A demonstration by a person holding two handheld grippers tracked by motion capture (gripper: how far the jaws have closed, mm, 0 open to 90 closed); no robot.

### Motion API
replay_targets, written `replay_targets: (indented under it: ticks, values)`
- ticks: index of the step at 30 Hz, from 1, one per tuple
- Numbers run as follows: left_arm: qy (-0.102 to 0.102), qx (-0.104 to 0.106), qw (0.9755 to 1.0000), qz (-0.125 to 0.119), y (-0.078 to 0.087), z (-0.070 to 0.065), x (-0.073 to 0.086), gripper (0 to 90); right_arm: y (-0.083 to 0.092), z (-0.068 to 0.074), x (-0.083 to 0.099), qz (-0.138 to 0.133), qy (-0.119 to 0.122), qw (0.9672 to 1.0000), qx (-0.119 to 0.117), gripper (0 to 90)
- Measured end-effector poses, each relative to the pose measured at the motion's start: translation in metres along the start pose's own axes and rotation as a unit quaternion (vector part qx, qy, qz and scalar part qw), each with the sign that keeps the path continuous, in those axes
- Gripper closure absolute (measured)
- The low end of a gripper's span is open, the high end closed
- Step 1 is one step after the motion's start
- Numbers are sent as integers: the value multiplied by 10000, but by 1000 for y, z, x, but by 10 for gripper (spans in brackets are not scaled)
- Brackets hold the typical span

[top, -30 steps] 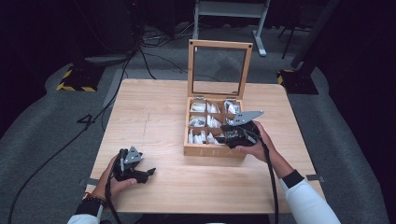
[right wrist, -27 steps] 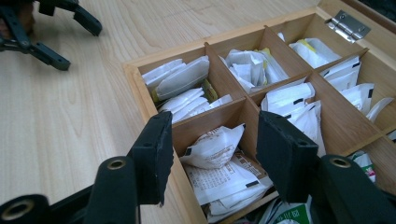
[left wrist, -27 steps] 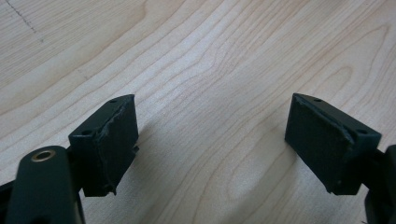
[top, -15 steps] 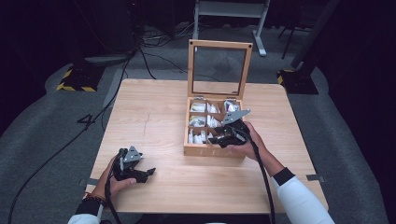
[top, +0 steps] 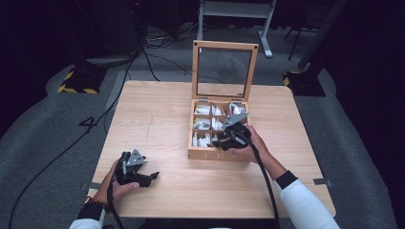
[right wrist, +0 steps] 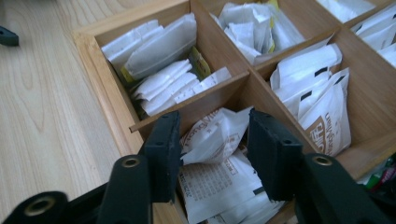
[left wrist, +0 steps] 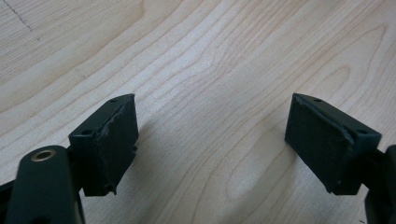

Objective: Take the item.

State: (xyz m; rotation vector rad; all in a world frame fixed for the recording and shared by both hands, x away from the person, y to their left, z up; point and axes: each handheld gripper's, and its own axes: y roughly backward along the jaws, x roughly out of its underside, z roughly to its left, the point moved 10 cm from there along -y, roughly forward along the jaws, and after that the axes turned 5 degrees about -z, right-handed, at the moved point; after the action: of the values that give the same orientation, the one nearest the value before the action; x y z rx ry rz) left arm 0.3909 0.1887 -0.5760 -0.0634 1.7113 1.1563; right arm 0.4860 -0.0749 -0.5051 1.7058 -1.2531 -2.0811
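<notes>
Apparently little is done yet: on the pale wooden tabletop (top: 157, 119) the compartmented wooden tea box (top: 218, 153) stands with its glass-paned lid (top: 224, 70) up, packets filling every visible compartment. The right gripper (right wrist: 212, 140), fingers half-closed around a crumpled white printed tea packet (right wrist: 215, 133) in a near compartment, seems about to pinch it, while the left gripper (left wrist: 210, 140) hovers wide open, empty.

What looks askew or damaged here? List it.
The crumpled white paper sachet between the right gripper's jaws sticks up out of its compartment in the wooden divided box, unlike the flatter packets. The left gripper's black pad has a frayed edge.
</notes>
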Motion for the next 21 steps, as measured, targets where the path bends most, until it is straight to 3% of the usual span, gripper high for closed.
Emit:
replay_targets:
  ticks: [5, 11, 16, 21]
  values:
    - [-7, -2, 10000, 1, 0, 0, 0, 178, -6, -1, 9, 387, 18, 9992, 33, 673]
    - [-11, 1, 10000, 1, 0, 0, 0, 178, -9, 2, 14, 619, 54, 9981, -22, 818]
    - [-11, 2, 10000, 1, 0, 0, 0, 178, -7, 2, 13, 548, 64, 9985, -29, 875]
    - [-8, 7, 10000, 4, 0, 0, 0, 178, 0, -1, 10, 313, 51, 9995, 34, 893]
